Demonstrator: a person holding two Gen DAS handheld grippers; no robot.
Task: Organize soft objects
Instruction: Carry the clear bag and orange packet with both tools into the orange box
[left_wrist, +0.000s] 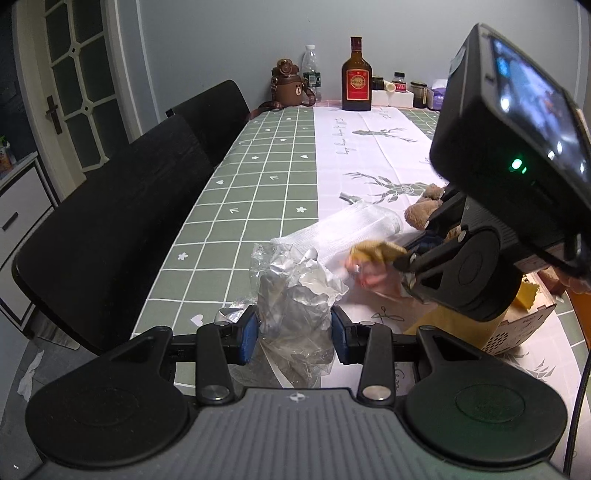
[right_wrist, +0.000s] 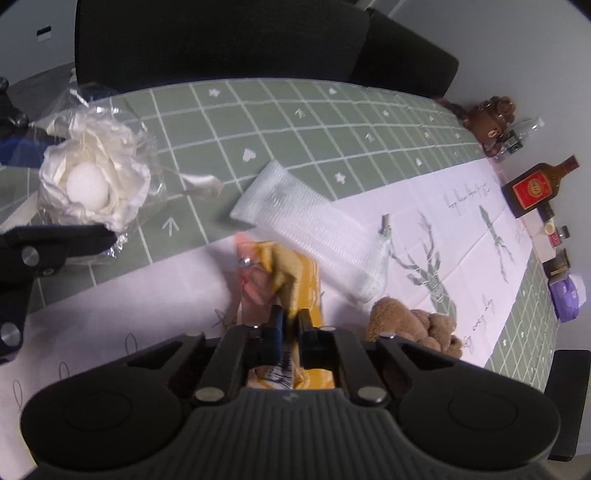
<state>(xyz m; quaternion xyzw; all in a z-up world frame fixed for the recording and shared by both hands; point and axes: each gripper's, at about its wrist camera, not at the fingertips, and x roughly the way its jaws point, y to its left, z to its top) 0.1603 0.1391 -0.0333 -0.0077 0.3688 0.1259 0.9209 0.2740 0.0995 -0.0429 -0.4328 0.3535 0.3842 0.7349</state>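
The left claw (left_wrist: 294, 334) stood part open with its blue pads against the sides of a crumpled clear plastic bag (left_wrist: 295, 295); in the right wrist view the bag held white wrapping around a white ball (right_wrist: 88, 187). Whether the pads truly pinched the bag was hard to judge through the wrinkled film. The right claw (right_wrist: 289, 325) was closed on a yellow-tan soft toy (right_wrist: 286, 273), whose lower part was hidden behind the fingers and whose pink piece beside it was blurred. Just right of that claw lay a brown plush bear (right_wrist: 413, 325), partly cut off by the claw body. Beyond the toy, a white mesh pouch (right_wrist: 310, 225) lay flat across the tabletop (left_wrist: 258, 177), straddling the green checked cloth and the white deer-print runner. To the near right, a wooden box (left_wrist: 524, 325) showed only one corner behind the right claw's housing. At the far end stood a brown liquor bottle (left_wrist: 356, 77), a bear-shaped flask (left_wrist: 288, 86) and small jars too small to make out.
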